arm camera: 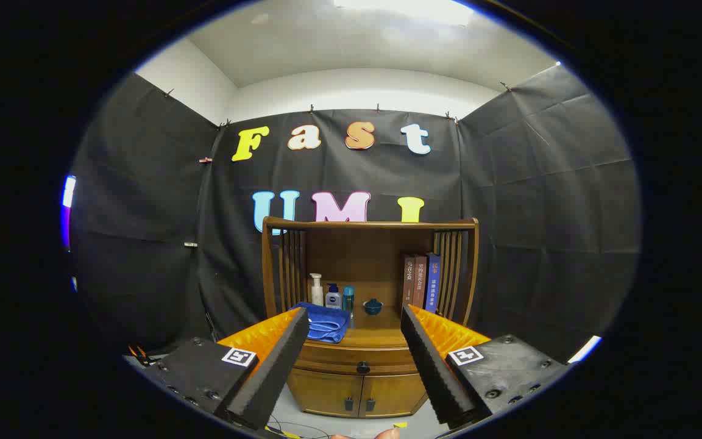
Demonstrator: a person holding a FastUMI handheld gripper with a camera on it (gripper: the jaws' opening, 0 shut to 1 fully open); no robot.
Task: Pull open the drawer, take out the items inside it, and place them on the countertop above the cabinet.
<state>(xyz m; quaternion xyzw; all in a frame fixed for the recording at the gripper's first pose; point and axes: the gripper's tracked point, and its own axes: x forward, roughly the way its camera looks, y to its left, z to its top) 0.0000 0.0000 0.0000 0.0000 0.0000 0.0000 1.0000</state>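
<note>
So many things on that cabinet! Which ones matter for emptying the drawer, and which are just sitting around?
Part of the job:
drawer, shut, its knob between the fingers' lines
countertop
tongs, open, well short of the cabinet

Just lying about:
blue towel
bottles
small blue bowl
books
lower doors

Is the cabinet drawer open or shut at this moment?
Shut: the drawer front sits flush under the countertop, its knob untouched. The gripper is open, well short of it.
</note>
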